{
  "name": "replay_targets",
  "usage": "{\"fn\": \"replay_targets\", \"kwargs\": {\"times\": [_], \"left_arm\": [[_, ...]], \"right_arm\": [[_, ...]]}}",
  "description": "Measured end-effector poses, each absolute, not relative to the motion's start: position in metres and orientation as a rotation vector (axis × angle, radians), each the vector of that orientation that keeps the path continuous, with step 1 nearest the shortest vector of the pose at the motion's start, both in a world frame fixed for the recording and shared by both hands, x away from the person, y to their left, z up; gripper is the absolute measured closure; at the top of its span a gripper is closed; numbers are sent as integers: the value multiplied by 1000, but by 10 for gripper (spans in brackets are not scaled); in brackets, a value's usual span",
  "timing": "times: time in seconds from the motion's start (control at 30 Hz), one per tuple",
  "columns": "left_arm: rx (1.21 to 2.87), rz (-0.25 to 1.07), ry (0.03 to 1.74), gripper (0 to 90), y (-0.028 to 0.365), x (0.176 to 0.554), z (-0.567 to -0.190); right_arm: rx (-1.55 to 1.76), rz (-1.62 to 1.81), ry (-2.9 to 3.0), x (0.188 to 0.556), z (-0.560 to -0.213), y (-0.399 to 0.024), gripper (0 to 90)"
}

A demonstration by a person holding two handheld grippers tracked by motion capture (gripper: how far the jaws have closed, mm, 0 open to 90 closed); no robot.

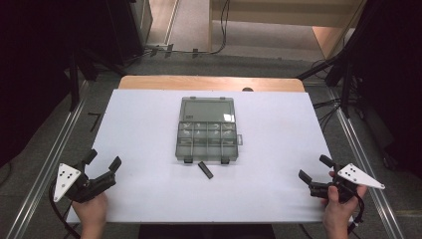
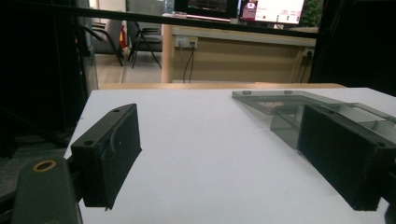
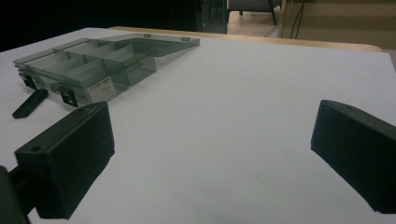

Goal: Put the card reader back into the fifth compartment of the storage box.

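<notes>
Smoky grey plastic is what I am looking at between my two tongs: a compartment box (image 1: 207, 129) is lying open on the white desk (image 1: 134, 129), its lid folded flat on the far side. I am holding the left tongs (image 1: 102, 162) near the desk's near-left corner, jaws spread wide and gripping nothing; the box is sitting ahead of them and off to their right, well apart. The right tongs (image 1: 314, 168) are hovering by the near-right corner, also wide and empty, with the box ahead and to their left, well apart. A small black bar (image 1: 205, 170) is lying just beside the box's near edge, on the side facing both tongs.
</notes>
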State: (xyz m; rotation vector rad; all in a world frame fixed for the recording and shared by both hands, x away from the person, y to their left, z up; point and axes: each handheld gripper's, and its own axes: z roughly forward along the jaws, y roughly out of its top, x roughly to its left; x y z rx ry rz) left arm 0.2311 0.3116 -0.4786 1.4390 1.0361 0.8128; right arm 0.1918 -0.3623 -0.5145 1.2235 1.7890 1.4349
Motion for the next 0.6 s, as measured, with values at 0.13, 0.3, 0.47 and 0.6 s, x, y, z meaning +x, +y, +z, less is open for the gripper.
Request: {"fn": "replay_targets", "kwargs": {"times": [0.13, 0.3, 0.47, 0.6], "left_arm": [[1471, 826, 1027, 135, 306, 232, -479], [1499, 842, 1015, 135, 302, 233, -480], [1525, 855, 1016, 135, 299, 234, -480], [1537, 861, 1014, 135, 297, 234, -480]], "right_arm": [[1210, 1421, 1809, 192, -511, -359, 0], [1186, 1416, 1826, 192, -505, -353, 0], [1199, 1422, 1834, 195, -504, -352, 0], [1191, 1403, 1881, 196, -505, -349, 0]]}}
